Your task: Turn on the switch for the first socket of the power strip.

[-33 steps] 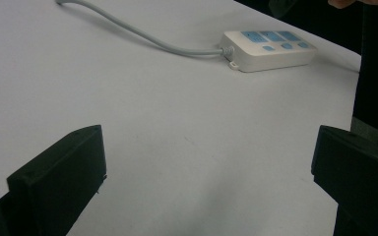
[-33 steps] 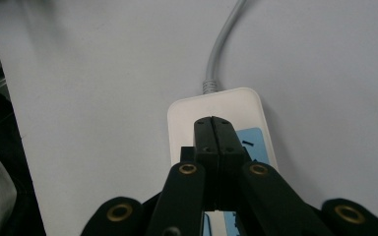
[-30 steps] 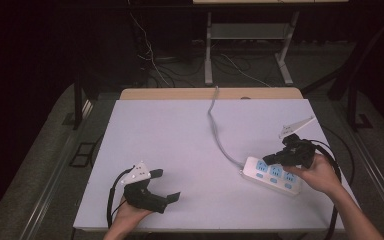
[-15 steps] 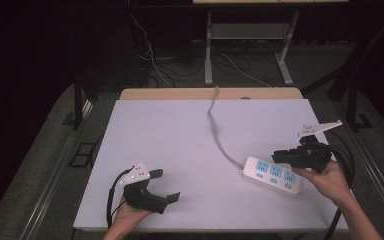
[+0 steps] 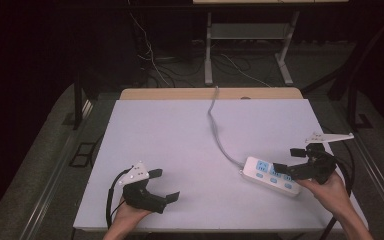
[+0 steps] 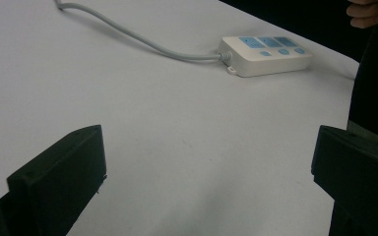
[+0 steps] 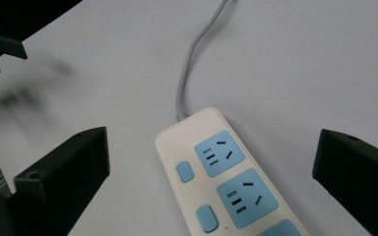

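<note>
Power strip [image 5: 271,176] released, nothing plugged in yet.
I've just been opening my right gripper [image 5: 294,159] wide over it, jaws empty; left gripper [image 5: 163,184] rests open, idle.

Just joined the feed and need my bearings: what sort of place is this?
Probably a lab or recording workspace, not a home: a bare white table holding one power strip, dark surroundings, and loose cables on the floor behind.

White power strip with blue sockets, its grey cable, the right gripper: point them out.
White power strip [image 7: 226,167], right gripper view, blue socket face.
Grey cable [image 5: 219,135], high view, mid-run.
Right gripper [image 5: 286,161], high view, between fingertips.
</note>
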Tool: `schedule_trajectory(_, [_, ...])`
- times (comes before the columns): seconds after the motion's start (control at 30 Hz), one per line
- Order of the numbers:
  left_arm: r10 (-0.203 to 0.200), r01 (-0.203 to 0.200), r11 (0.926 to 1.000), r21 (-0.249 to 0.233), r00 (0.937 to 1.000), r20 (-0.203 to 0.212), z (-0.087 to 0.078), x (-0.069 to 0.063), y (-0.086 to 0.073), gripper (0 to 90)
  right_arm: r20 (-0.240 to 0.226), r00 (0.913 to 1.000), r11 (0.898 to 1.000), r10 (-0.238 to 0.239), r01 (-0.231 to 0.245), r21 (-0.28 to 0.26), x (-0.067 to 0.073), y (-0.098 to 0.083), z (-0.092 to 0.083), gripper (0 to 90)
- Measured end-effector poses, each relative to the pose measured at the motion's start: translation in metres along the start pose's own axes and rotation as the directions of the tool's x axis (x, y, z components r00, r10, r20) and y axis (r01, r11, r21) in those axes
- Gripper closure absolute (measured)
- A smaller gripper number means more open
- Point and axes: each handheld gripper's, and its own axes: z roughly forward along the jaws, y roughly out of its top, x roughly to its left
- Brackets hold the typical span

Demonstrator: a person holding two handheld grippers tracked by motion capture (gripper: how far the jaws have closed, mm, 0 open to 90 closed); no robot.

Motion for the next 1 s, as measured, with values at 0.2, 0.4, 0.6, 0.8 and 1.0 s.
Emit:
schedule_trajectory(0.2, [0.002, -0.002, 1.0, -0.001, 1.0, -0.001, -0.001, 0.001, 0.0, 0.0, -0.016, 0.9999, 0.999, -0.003, 0.002, -0.043, 0.008, -0.015, -0.002, 0.3])
schedule_trajectory(0.4, [0.005, -0.005, 1.0, 0.002, 1.0, 0.0, -0.001, 0.001, 0.0, 0.0, -0.029, 0.9996, 0.999, 0.002, -0.003, -0.045, 0.011, -0.025, 0.001, 0.4])
schedule_trajectory(0.6, [0.003, -0.003, 1.0, 0.001, 1.0, -0.001, -0.001, 0.001, 0.0, 0.0, -0.036, 0.9994, 0.999, 0.0, -0.002, -0.039, 0.015, -0.035, 0.006, 0.4])
schedule_trajectory(0.8, [0.002, -0.002, 1.0, 0.001, 1.0, -0.002, -0.001, 0.001, 0.0, 0.0, -0.04, 0.9991, 0.999, -0.017, 0.015, -0.043, 0.018, -0.046, 0.012, 0.4])
schedule_trajectory(1.0, [0.004, -0.004, 1.0, 0.004, 1.0, 0.0, -0.001, 0.001, 0.0, 0.0, -0.031, 0.999, 0.998, -0.031, 0.03, -0.058, 0.019, -0.056, 0.016, 0.4])
